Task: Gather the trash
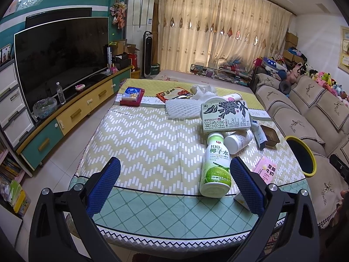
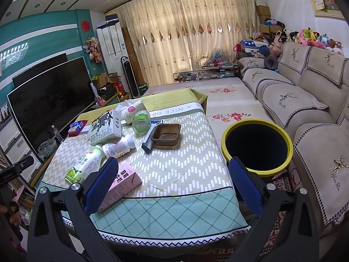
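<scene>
- In the left wrist view, we see our left gripper (image 1: 175,184) with its blue-padded fingers (image 1: 103,186) spread wide and holding nothing, above the near edge of the counter (image 1: 139,144) with its zigzag-patterned cloth.
- A coconut water bottle (image 1: 216,166) lies on its side just inside the right finger, cap pointing away from us; it does not appear to touch either pad.
- Beyond it lie a small white bottle (image 1: 237,140) and a green tea carton (image 1: 225,115), which overlaps the coconut bottle's cap end; a white foam fruit net (image 1: 181,109) lies further back.
- A pink strawberry milk carton (image 1: 265,170) sits to the right, partly behind the right finger.
- The yellow-rimmed trash bin (image 1: 305,155) stands off the counter's right edge, by the sofa (image 1: 305,118).
- In the right wrist view, our right gripper (image 2: 171,185) is likewise wide open and empty.
- The pink carton (image 2: 124,180) lies partly behind its left finger; whether they touch we cannot tell.
- A brown plastic tray (image 2: 166,135) rests mid-counter, and the bin (image 2: 257,146) stands just past the right finger, its mouth open and dark.
</scene>
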Demonstrator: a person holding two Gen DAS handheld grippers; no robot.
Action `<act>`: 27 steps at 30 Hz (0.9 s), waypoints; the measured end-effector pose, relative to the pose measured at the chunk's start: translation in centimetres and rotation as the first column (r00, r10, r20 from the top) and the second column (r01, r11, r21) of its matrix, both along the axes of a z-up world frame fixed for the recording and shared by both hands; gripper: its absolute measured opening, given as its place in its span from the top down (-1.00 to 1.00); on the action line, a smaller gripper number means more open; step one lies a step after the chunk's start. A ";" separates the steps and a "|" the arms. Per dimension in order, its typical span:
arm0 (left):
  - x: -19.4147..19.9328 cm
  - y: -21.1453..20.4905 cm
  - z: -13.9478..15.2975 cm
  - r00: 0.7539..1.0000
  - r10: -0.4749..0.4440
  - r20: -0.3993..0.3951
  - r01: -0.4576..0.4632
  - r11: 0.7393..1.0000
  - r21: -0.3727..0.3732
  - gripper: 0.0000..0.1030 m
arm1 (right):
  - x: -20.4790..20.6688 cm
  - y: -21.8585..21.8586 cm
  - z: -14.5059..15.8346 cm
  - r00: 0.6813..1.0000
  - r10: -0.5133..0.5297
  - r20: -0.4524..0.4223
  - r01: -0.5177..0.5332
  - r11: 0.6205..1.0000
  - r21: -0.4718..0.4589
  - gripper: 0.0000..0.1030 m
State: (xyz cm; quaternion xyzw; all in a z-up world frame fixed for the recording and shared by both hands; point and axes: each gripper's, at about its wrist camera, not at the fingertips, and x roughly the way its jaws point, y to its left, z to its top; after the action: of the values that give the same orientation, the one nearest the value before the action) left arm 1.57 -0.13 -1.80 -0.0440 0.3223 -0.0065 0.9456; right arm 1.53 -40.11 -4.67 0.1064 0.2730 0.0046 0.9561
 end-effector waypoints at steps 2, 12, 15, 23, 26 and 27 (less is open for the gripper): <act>0.0 0.0 0.0 1.000 0.001 -0.001 -0.001 1.000 0.001 -0.93 | 0.0 0.0 0.0 1.000 0.000 0.000 0.000 1.000 0.001 -0.88; 0.3 0.1 -0.5 1.000 0.005 -0.012 -0.005 1.000 0.001 -0.93 | 0.2 -0.2 -0.5 1.000 -0.002 -0.010 0.002 1.000 0.007 -0.88; 0.4 0.1 -0.6 1.000 0.005 -0.017 -0.005 1.000 0.000 -0.93 | 0.2 -0.2 -0.5 1.000 -0.002 -0.009 0.002 1.000 0.008 -0.88; 0.5 0.3 -0.7 1.000 0.012 -0.013 -0.012 1.000 -0.004 -0.93 | 0.4 0.0 -0.9 1.000 0.007 -0.022 -0.007 1.000 0.008 -0.88; 0.6 0.4 -0.8 1.000 0.020 -0.014 -0.020 1.000 -0.008 -0.93 | 1.0 1.1 -1.4 0.999 0.037 -0.038 -0.037 0.999 0.000 -0.88; 0.6 0.4 -0.8 1.000 0.021 -0.015 -0.021 1.000 -0.009 -0.93 | 1.2 1.9 -1.7 0.997 0.060 -0.046 -0.061 0.998 -0.005 -0.88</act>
State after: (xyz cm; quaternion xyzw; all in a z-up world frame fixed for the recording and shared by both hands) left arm 2.16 0.29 -2.62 -0.0517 0.3287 0.0024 0.9430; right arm 2.75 -38.20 -6.42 0.0951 0.2980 0.0302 0.9494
